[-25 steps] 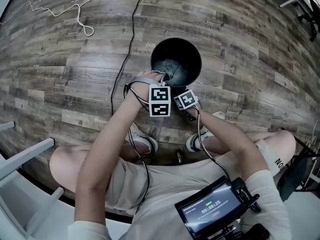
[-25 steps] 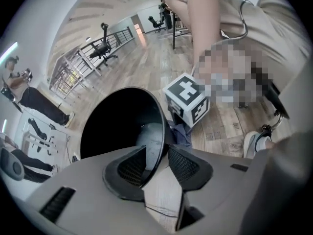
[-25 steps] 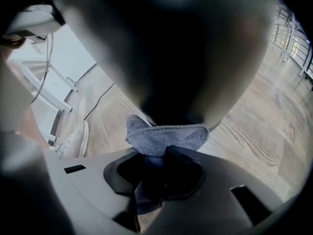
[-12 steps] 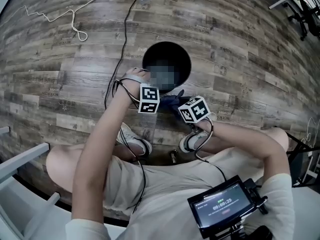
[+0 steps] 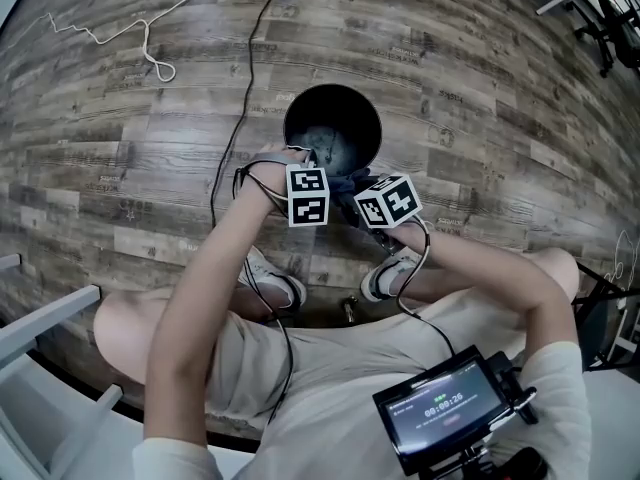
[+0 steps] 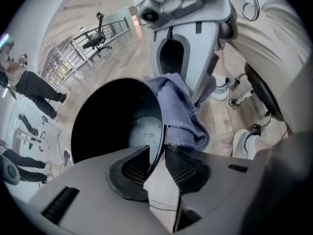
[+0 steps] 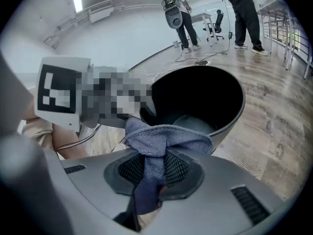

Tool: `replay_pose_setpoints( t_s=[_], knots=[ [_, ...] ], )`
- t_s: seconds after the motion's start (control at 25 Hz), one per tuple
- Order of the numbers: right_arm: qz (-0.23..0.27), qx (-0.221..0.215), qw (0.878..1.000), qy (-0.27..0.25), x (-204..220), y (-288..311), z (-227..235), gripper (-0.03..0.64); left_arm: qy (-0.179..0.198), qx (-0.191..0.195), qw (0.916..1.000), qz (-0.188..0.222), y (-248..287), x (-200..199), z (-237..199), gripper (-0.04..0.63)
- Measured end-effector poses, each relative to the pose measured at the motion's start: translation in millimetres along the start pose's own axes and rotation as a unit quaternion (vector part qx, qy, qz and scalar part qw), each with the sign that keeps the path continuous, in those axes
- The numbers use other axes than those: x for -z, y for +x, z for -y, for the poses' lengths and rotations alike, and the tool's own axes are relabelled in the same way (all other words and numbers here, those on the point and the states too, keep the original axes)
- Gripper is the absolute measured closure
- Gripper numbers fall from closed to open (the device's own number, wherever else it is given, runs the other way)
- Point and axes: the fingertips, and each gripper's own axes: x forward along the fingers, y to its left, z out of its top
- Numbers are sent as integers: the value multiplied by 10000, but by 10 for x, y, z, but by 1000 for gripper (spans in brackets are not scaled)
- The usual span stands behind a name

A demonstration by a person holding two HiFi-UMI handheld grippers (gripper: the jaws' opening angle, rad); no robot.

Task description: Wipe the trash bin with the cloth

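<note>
On wood floor point(image 5: 480, 168), head view: trash bin point(image 5: 372, 118) stands upright just ahead of person's feet point(image 5: 285, 286); left gripper point(image 5: 318, 158) and right gripper point(image 5: 348, 186) meet at its near rim. Left gripper view: jaws have just been closing, now narrow on near rim, thin wall between pads, prob. to steady bin. Right gripper view: jaws clamped on bunched cloth point(image 7: 164, 141), held beside rim's outer side, presumably to wipe there.

Overhead, the left gripper point(image 6: 156, 161) and right gripper point(image 7: 152, 169) mostly hide the cloth point(image 5: 345, 181) and nearest trash bin point(image 5: 366, 108) rim.
</note>
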Motion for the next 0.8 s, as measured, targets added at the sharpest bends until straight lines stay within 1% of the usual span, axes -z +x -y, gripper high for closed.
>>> replay_pose_setpoints(
  t_s=[0.12, 0.28, 0.44, 0.6, 0.8],
  knots=[
    [-103, 70, 9999, -28, 111, 131, 90, 541, -42, 77, 9999, 109, -16, -35, 32, 491],
    [-279, 198, 9994, 9, 290, 403, 269, 541, 3, 44, 9999, 91, -10, -36, 34, 493],
    [-453, 489, 9977, -72, 468, 708, 481, 541, -57, 4, 9999, 92, -7, -56, 19, 492],
    [-561, 798, 9952, 21, 701, 1069, 704, 541, -67, -24, 9999, 117, -8, -79, 5, 493],
    [-854, 1181, 9879, -529, 957, 1461, 969, 541, -170, -99, 9997, 110, -1, -91, -12, 492]
  ],
)
